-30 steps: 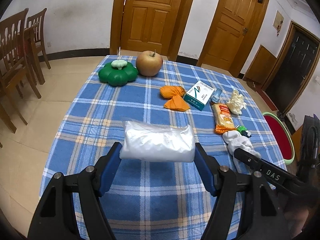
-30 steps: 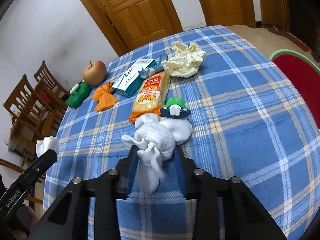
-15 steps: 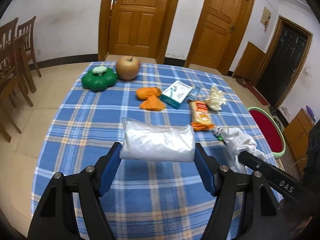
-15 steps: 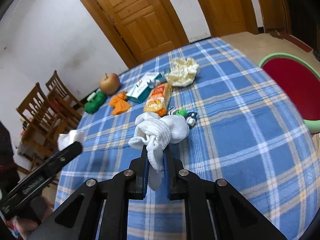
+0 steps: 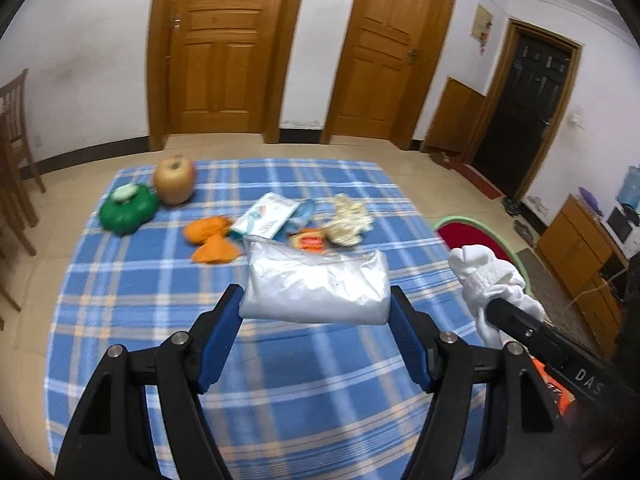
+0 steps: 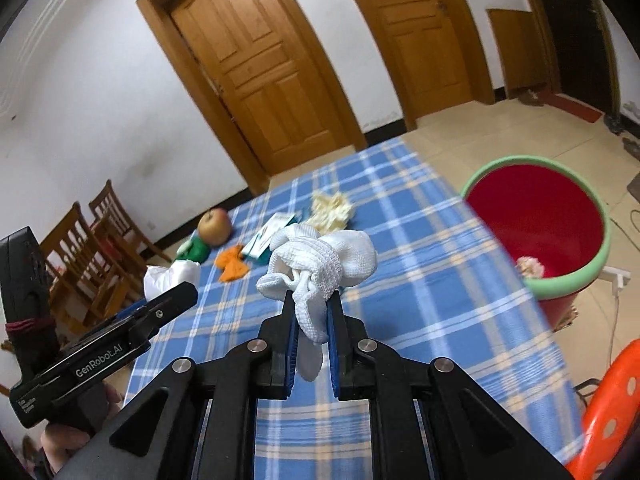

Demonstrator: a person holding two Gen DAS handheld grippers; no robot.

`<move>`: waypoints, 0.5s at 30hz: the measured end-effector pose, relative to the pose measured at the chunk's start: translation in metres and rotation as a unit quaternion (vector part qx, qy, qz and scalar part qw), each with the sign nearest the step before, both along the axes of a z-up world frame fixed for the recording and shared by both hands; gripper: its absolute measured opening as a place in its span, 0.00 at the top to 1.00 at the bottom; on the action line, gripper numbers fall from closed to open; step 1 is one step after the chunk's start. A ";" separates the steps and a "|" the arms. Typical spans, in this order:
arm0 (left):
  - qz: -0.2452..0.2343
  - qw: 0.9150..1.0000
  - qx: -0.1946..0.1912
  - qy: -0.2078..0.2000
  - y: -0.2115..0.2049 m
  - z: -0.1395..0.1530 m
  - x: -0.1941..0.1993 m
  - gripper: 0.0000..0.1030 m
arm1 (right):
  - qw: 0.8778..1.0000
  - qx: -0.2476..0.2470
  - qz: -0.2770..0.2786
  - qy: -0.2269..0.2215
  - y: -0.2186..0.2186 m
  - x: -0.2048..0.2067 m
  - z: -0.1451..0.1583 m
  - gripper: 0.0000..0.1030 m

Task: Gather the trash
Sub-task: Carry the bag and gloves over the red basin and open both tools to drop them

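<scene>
The left fingers (image 5: 230,326) pinch a white plastic bag (image 5: 316,288) by its ends above the counter (image 5: 132,280), and the bag hides part of an orange packet (image 5: 308,239). The right fingers (image 6: 334,320) squeeze a white sock (image 6: 320,258); its tail hangs between them. The red bin (image 6: 536,220) stands beside the counter, something pale and blurred inside.

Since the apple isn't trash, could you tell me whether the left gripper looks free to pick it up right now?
Probably not: the left gripper is clamped on a white plastic bag, and the apple sits at the table's far end.
</scene>
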State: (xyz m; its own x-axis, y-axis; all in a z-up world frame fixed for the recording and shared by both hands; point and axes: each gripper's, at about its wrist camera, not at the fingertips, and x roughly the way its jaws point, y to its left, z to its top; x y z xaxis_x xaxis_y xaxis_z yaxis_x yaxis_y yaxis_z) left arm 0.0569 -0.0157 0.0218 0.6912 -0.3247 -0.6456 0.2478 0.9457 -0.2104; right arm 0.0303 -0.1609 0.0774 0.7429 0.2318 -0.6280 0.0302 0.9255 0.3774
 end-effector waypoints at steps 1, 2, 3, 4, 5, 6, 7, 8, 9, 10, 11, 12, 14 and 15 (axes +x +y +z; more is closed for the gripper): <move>-0.006 1.000 -0.003 0.000 -0.005 0.001 0.002 0.30 | 1.000 0.000 -0.004 -0.002 -0.004 -0.001 0.002 0.88; -0.015 1.000 -0.005 0.001 -0.012 0.003 0.005 0.30 | 1.000 0.000 -0.010 -0.004 -0.010 -0.001 0.004 0.88; -0.019 1.000 -0.006 0.000 -0.017 0.005 0.006 0.30 | 1.000 0.001 -0.015 -0.005 -0.015 -0.001 0.006 0.88; -0.024 1.000 -0.005 -0.001 -0.024 0.006 0.008 0.30 | 1.000 0.001 -0.021 -0.007 -0.022 -0.001 0.007 0.88; -0.029 1.000 -0.003 -0.002 -0.030 0.007 0.010 0.30 | 1.000 -0.001 -0.028 -0.009 -0.028 -0.002 0.009 0.88; -0.033 0.999 -0.002 -0.002 -0.036 0.007 0.013 0.30 | 0.999 -0.003 -0.033 -0.011 -0.034 -0.001 0.009 0.88; -0.038 0.999 -0.001 -0.002 -0.043 0.007 0.017 0.30 | 0.999 -0.006 -0.038 -0.012 -0.039 -0.001 0.010 0.88; -0.041 0.999 -0.001 -0.001 -0.049 0.008 0.019 0.30 | 0.999 -0.008 -0.045 -0.013 -0.044 -0.001 0.011 0.88; -0.046 0.999 0.000 0.001 -0.056 0.008 0.022 0.30 | 0.999 -0.009 -0.052 -0.013 -0.051 -0.001 0.011 0.88; -0.050 0.999 0.001 0.002 -0.062 0.008 0.025 0.30 | 0.998 -0.008 -0.059 -0.013 -0.058 0.000 0.011 0.88; -0.055 0.999 0.002 0.003 -0.068 0.009 0.027 0.30 | 0.998 -0.006 -0.063 -0.012 -0.063 0.000 0.010 0.88; -0.061 0.998 0.004 0.003 -0.075 0.009 0.030 0.30 | 0.997 -0.004 -0.071 -0.009 -0.071 0.002 0.010 0.88; -0.070 0.998 0.007 0.001 -0.088 0.011 0.033 0.30 | 0.997 -0.002 -0.082 -0.006 -0.082 0.003 0.009 0.88; -0.077 0.997 0.008 -0.001 -0.095 0.013 0.036 0.30 | 0.996 -0.004 -0.090 -0.004 -0.090 0.004 0.007 0.88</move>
State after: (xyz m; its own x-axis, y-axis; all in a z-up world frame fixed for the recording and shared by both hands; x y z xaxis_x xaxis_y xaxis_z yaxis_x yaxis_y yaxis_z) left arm 0.0931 -0.1110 0.0344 0.6351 -0.4163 -0.6507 0.3900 0.8999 -0.1950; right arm 0.0345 -0.2510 0.0845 0.7774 0.0887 -0.6227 0.1932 0.9085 0.3706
